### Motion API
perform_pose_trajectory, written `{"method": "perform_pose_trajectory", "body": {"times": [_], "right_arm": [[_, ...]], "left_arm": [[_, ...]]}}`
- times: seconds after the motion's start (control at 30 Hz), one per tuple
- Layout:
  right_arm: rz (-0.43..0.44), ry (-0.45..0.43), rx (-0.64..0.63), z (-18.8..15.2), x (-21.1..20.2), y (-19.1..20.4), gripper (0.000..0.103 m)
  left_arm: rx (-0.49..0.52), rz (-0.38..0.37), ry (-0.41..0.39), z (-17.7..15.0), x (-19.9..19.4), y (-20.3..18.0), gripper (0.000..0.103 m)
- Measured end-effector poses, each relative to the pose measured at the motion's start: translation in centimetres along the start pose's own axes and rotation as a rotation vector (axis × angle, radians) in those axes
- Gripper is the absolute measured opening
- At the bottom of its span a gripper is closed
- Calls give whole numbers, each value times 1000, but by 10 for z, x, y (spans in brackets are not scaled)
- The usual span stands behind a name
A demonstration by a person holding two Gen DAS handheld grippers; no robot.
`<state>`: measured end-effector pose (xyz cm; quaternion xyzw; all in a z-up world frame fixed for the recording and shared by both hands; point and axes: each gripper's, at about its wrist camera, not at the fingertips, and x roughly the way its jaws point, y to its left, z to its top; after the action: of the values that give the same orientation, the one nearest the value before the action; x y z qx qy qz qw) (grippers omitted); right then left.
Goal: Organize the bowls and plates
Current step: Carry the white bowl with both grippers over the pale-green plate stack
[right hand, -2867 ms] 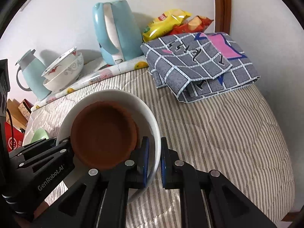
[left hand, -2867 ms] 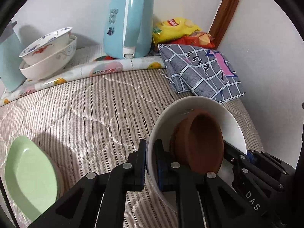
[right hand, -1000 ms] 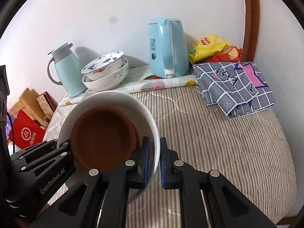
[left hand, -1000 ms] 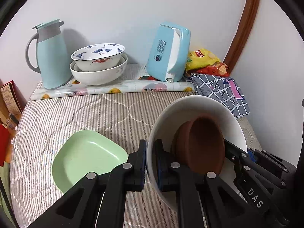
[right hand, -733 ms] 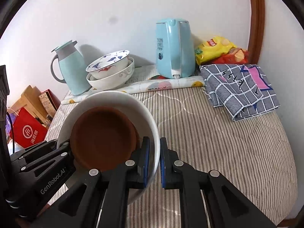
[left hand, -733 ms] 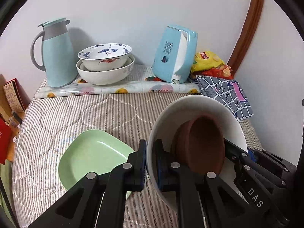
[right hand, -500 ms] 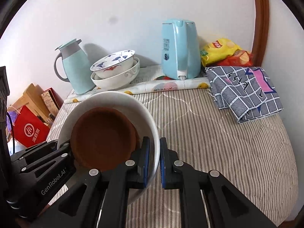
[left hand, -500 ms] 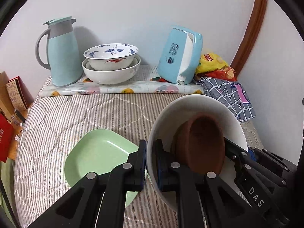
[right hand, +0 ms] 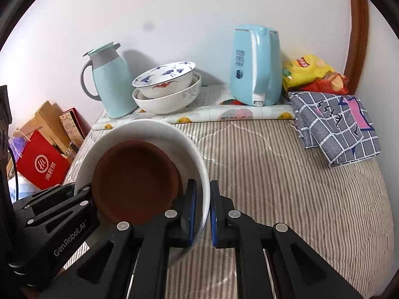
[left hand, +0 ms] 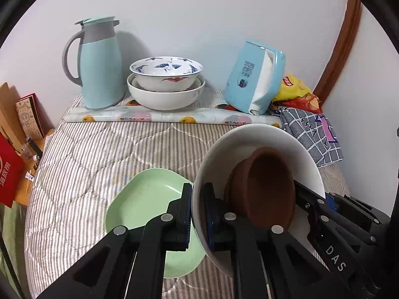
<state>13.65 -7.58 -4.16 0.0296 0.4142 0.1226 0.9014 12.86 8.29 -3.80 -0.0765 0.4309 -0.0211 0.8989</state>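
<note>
Both grippers hold one large white bowl [left hand: 259,137] above the bed, with a brown dish [left hand: 266,186] lying inside it. My left gripper [left hand: 198,204] is shut on the bowl's left rim; my right gripper [right hand: 203,204] is shut on its right rim [right hand: 197,164]. The brown dish [right hand: 134,179] leans against the bowl's inner wall. A pale green plate [left hand: 147,199] lies on the striped quilt, partly under the bowl and the left fingers. At the back, a patterned bowl [left hand: 165,74] is nested in a white bowl [left hand: 164,98].
A mint thermos jug [left hand: 99,62] stands left of the stacked bowls and a light blue kettle [right hand: 254,67] to their right, on a fruit-print mat [left hand: 169,118]. A checked cloth [right hand: 334,124] and snack bags [right hand: 311,74] lie at the back right. Boxes and a red bag [right hand: 42,167] sit beyond the left edge.
The held bowl with the brown dish has travelled leftward over the bed; the green plate now lies partly beneath it, and the stacked bowls and thermos have shifted toward the centre. Both grips are unchanged.
</note>
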Motion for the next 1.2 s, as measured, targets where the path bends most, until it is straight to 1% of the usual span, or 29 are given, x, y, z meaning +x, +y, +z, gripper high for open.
{"method": "perform_pose_trajectory", "body": {"times": [0.47,1.2], "right_arm": [[24,17,-37,2,19,27,9],[60,84,-67,-4,56,56,9]], "left_arm": [[-42,24,9,1,7,30,10],[-93,61,58,-11,28,67,10]]}}
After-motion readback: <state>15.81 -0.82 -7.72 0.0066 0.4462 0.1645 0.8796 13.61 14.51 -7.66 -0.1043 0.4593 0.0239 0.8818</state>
